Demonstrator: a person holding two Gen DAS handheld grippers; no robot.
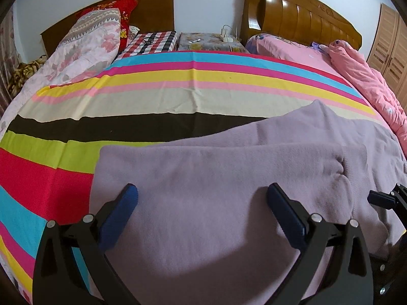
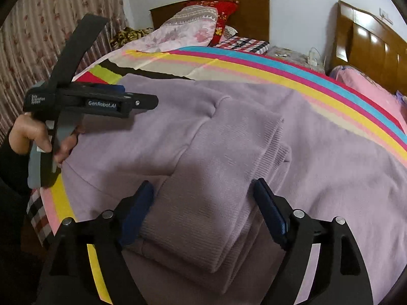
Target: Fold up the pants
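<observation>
Pants (image 2: 208,167), soft and purple, lie on the striped sheet (image 1: 127,101) right under both tongs. The right tongs (image 2: 203,203) stand wide, holding nothing, with the folded ribbed end between the blue tips but not squeezed. The left tongs (image 1: 203,203) are wide too, empty, over the flat purple part. The pants stretch sideways across both tongs. The right tongs look nearer the folded end. A pink quilt (image 1: 368,81) and pillows lie far off; nothing blocks the way.

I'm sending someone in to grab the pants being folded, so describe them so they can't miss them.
Find the bed with the striped sheet in bright rainbow bands. On its near side lie the lilac pants, soft and plain, partly folded, ribbed cuffs on top. They are the only unpatterned purple fabric there.
</observation>
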